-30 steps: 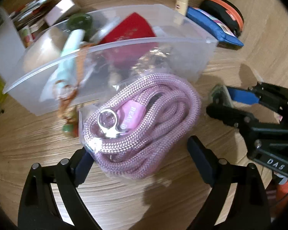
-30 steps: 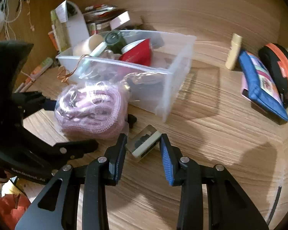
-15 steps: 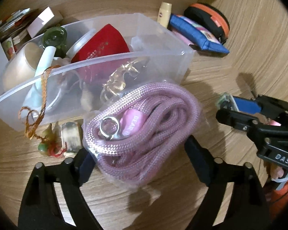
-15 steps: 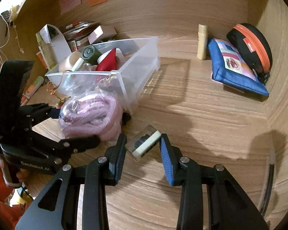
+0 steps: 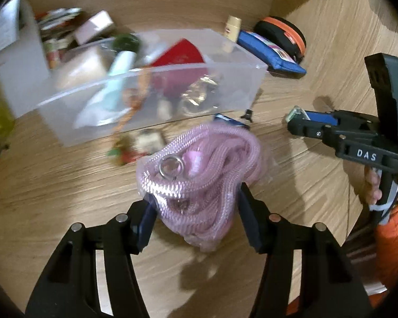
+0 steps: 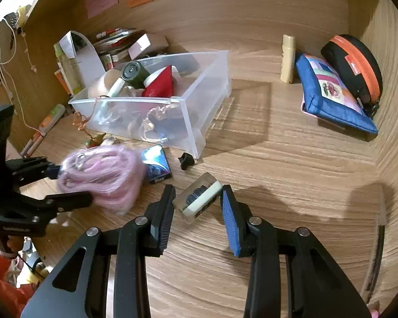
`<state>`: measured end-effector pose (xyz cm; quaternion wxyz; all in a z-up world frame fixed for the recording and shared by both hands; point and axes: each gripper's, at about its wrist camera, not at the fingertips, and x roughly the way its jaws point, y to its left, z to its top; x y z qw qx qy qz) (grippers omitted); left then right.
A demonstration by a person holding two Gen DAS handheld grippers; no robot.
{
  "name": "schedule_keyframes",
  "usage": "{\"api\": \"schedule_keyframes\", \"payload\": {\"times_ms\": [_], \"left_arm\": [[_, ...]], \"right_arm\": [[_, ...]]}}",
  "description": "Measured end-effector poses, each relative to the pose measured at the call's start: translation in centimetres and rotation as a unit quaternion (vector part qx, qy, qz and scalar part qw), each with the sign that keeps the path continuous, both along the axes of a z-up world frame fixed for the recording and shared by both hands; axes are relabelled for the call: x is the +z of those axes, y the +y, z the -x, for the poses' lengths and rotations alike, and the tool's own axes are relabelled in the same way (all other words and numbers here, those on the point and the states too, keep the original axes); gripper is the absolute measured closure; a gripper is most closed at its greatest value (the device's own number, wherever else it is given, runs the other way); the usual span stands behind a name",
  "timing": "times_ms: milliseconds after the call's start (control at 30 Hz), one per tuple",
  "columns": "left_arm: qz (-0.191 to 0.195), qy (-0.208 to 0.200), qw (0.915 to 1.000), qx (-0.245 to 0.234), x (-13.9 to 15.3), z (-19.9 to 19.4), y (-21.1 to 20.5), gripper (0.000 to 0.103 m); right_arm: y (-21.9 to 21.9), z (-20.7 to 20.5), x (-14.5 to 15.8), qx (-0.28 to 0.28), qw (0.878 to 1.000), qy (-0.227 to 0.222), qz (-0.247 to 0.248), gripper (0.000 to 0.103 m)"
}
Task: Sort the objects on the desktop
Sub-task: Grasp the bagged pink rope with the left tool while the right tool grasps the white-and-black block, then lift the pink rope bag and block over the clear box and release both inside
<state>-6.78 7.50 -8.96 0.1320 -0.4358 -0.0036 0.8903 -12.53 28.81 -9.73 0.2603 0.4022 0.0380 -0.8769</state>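
In the left wrist view, the left tongs are clamped on a bagged coil of pink rope, held above the wooden bench. A metal ring shows near the top of the coil. At 11 o'clock from the rope sits a clear plastic bin holding a red pouch and other blurred items. A small beaded charm lies on the bench just in front of the bin. At 3 o'clock the right tongs reach in, pinching a small clear block.

In the right wrist view, the right tongs grip the small clear block between both pads, tilted, off the bench. At 9 o'clock the left tongs carry the pink rope, which looks blurred. Just beside the rope lies a blue packet, and a small black clip lies near the bin's front corner. At 2 o'clock a blue pouch leans against a black and orange case, with a cream tube standing just left of them.
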Motion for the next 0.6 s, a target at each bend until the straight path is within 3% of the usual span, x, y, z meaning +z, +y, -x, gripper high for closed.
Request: {"api": "schedule_keyframes", "payload": {"times_ms": [600], "left_arm": [[-0.014,0.079,0.9958,0.043,3.7,-2.9,-4.0,0.047]], "right_arm": [[-3.9,-2.3,4.1,0.025,0.999,0.043,0.005,0.071]]}}
